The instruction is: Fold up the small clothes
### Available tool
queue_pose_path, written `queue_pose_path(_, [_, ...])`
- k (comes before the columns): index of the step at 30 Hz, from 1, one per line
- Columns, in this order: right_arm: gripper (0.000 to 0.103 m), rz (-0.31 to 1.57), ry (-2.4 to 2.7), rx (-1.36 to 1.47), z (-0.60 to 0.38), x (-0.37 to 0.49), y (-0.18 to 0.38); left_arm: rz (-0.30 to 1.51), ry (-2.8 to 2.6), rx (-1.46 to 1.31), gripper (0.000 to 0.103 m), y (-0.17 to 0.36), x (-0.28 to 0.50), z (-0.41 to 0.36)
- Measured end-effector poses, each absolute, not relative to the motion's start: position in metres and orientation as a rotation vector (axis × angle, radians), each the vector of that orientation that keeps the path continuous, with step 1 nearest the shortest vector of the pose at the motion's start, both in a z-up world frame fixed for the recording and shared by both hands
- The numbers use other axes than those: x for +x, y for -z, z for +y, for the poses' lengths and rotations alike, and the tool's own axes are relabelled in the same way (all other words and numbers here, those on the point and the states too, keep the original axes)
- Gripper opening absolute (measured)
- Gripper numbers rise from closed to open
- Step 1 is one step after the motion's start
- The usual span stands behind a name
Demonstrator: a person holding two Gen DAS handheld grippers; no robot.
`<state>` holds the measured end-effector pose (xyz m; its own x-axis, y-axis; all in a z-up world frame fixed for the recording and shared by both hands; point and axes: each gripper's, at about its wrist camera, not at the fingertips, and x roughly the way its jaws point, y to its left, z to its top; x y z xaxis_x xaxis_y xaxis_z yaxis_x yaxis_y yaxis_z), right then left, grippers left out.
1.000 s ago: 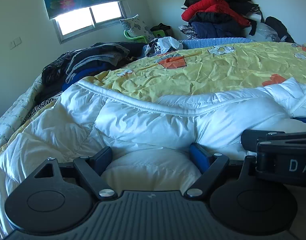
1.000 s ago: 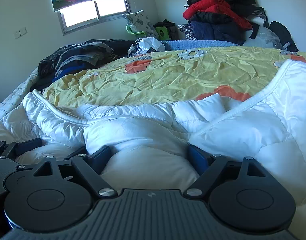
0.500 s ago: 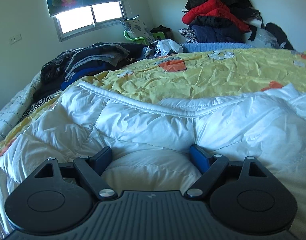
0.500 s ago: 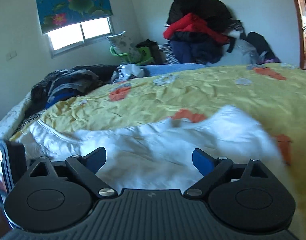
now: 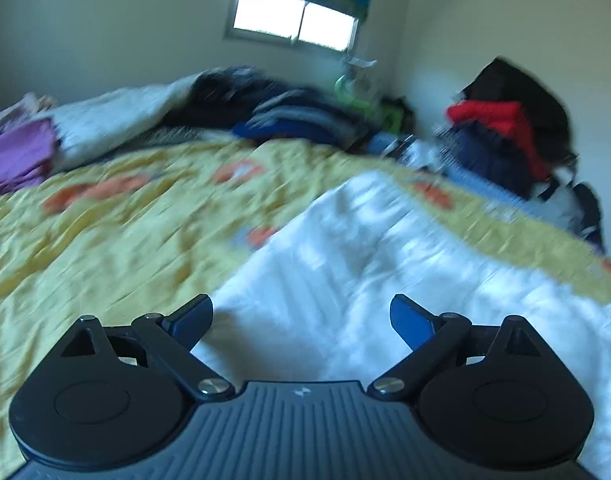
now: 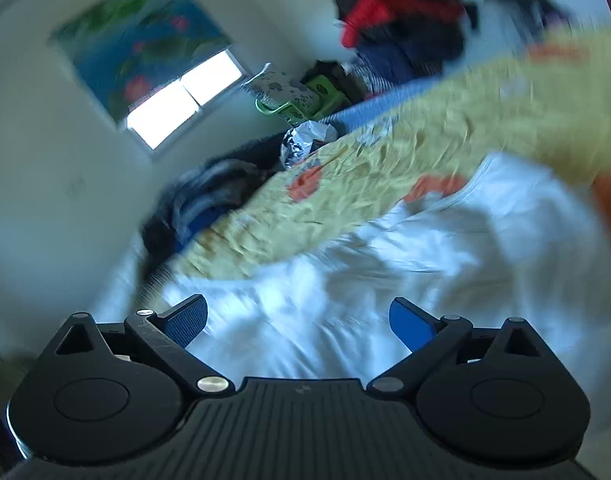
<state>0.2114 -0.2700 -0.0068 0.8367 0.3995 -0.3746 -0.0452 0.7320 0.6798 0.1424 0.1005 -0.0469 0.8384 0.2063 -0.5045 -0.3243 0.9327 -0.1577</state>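
Both shots are pretty motion-blurred, so take the details loosely. The left tongs (image 5: 301,316) have their jaws spreading apart, blue pads (image 5: 409,322) well clear of the cloth, nothing pinched between them. Same story with the right tongs (image 6: 297,318): jaws opening, nothing gripped. The white padded garment (image 5: 365,248) lies on the yellow bedspread (image 5: 105,224) with orange patches, right in front of and under both tongs; in the right view the whole scene sits tilted. Further back there's a dark pile of clothes (image 5: 281,116) along the far edge of the bed, another heap (image 5: 509,120) with something red in it against the wall, a purple bit (image 5: 17,156) off at the left edge, and a window (image 5: 293,20) with a flowery blind. As for writing or labels, I can't read any; too smeared.
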Motion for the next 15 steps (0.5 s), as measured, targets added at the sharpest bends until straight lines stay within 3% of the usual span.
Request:
queue_pose_path(4, [0.099,0.511,-0.132,0.761,-0.310,0.248,0.003,0.565,-0.321,-0.262,0.096,0.058,0.141,0.113])
queue_pose_path(7, [0.099,0.630,-0.028,0.778,-0.336,0.277,0.023,0.581,-0.355,-0.337,0.096,0.063,0.132,0.124])
queue_pose_path(9, [0.092,0.718,0.040,0.746,-0.345,0.290,0.044,0.614,-0.335,-0.375,0.096,0.069,0.128,0.128])
queue_pose_path(10, [0.085,0.720,0.045,0.726,-0.346,0.291,0.050,0.634,-0.334,-0.391,0.096,0.073,0.126,0.131])
queue_pose_path(11, [0.084,0.689,0.044,0.714,-0.347,0.287,0.055,0.638,-0.347,-0.419,0.096,0.076,0.123,0.134])
queue_pose_path(15, [0.087,0.642,0.040,0.672,-0.337,0.283,0.063,0.664,-0.337,-0.501,0.097,0.082,0.128,0.139])
